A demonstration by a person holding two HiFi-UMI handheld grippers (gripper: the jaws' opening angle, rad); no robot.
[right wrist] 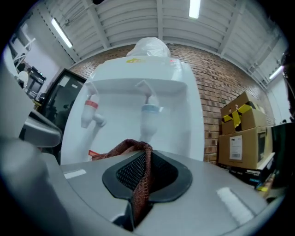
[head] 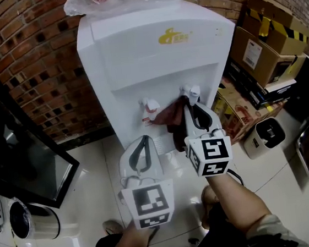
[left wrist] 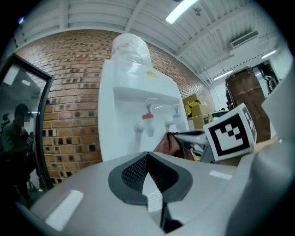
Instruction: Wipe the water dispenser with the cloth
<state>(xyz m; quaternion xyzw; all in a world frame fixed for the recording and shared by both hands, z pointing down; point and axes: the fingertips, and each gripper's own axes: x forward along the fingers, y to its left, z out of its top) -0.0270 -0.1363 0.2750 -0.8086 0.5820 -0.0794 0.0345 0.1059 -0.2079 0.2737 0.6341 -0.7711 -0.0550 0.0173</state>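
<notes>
**Cloth up by the taps**

We face the white water dispenser [head: 152, 54]. Our left gripper [head: 144, 139] is low and short of the front panel, jaws pressed together w/ nothing between them. Our right gripper [head: 188, 102] is clenched on the brown cloth [head: 170, 119]. The cloth hangs betw. the red tap [head: 151, 108] and the blue tap [head: 193, 92], a bit below both.

A red brick wall [head: 31, 62] rises from a glossy pale floor [head: 91, 180]. Cardboard boxes [head: 262, 47] are stacked at the right, and a dark glass panel [head: 14, 155] stands left. Strip lights [right wrist: 194, 8] line the white ribbed ceiling [right wrist: 129, 18].
</notes>
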